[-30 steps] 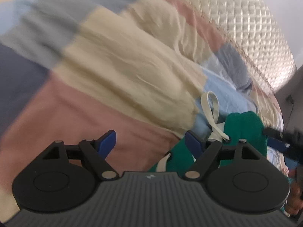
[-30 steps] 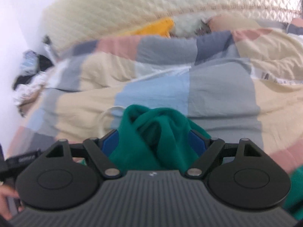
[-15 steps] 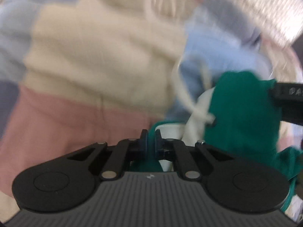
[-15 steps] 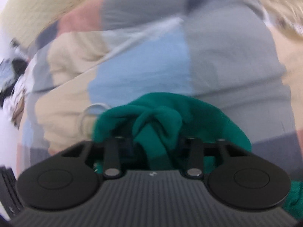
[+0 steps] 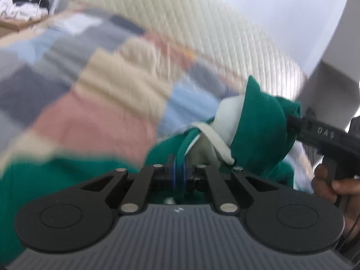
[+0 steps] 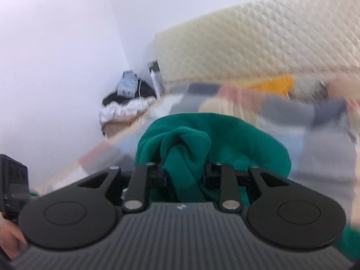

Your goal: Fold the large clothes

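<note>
A green hooded garment [image 5: 258,121] with a cream lining and a cream drawstring [image 5: 216,139] hangs raised above the patchwork bedcover [image 5: 101,90]. My left gripper [image 5: 178,171] is shut on a thin green edge of it, which shows between the blue pads. At the right of the left wrist view, my right gripper [image 5: 292,123] grips the hood, with a hand [image 5: 326,180] on its handle. In the right wrist view, my right gripper [image 6: 184,175] has its jaws closing on a thick bunch of the green garment [image 6: 236,139], pads pressing into the fabric.
A cream quilted headboard [image 6: 258,45] runs behind the bed. A yellow item [image 6: 274,83] lies against it. A heap of dark and white things [image 6: 128,99] sits in the corner by the white wall. A grey cabinet [image 5: 333,78] stands at the right.
Both grippers went from open to shut on the green garment. Both then rose with it, and the views swung up toward the headboard and wall.
</note>
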Demonstrator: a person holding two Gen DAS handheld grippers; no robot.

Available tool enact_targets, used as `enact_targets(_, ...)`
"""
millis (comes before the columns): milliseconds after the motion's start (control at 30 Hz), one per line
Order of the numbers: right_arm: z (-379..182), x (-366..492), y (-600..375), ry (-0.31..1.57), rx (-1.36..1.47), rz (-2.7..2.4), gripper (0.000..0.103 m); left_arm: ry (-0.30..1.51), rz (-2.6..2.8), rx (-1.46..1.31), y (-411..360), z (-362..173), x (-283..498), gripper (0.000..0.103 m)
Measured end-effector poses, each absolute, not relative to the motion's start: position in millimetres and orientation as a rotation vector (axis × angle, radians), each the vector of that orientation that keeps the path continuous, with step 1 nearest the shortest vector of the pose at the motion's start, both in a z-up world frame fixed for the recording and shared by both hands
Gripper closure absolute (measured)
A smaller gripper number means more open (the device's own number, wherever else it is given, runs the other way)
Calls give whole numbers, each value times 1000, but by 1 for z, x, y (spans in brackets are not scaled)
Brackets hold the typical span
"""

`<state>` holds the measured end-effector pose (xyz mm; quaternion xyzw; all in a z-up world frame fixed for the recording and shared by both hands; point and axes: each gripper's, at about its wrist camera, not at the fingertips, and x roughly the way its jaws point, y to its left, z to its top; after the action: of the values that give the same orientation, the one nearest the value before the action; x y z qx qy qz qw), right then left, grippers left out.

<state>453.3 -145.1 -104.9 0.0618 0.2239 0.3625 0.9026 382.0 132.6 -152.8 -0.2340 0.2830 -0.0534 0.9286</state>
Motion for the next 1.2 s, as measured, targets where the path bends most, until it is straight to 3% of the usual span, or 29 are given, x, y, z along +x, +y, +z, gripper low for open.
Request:
enact_targets(233, -159, 354, -170, 583, 100, 619, 69, 680, -140, -392, 96, -195, 344, 96)
enact_targets(367, -188, 318, -198, 679, 249, 486, 63, 672, -149, -287, 84, -196, 325, 96)
enact_targets(467, -194, 304, -209, 731, 311, 439, 52, 670, -150, -328, 88, -200, 321, 96)
enact_targets(567, -182, 290, -217, 717, 342, 383, 50, 656, -156, -335, 88, -199, 315, 94)
enact_targets(633, -170, 285, -223, 647, 405, 344, 25, 648, -162, -324, 87, -195, 316, 85)
enact_targets(667, -167, 284, -226, 615, 438, 335, 20, 644, -165, -321, 87, -192, 317, 75)
enact_targets(700, -166, 282, -230, 586, 483, 330, 19, 635, -168, -316, 86, -190, 314, 61)
enact_targets(767, -168, 292, -233, 589, 577, 362, 19, 598, -171, -298, 83, -186, 310, 46)
enact_targets(867, -176, 307, -229, 612, 659, 388, 20, 512, -183, -266, 78, -177, 302, 42)
enact_targets(900, -176, 313, -223, 622, 642, 377, 22, 484, -188, -248, 76, -175, 300, 39)
enact_targets(967, -182, 319, -214, 670, 596, 318, 41, 438, -195, -220, 72, -170, 295, 38)
enact_targets(1033, -192, 322, -214, 736, 558, 245, 70, 397, -226, -185, 65, -165, 295, 38)
enact_targets(1100, -203, 319, -223, 771, 574, 200, 86, 383, -258, -137, 54, -160, 301, 37)
enact_targets(1200, -209, 308, -230, 792, 513, 146, 89, 390, -327, -72, 33, -158, 315, 37)
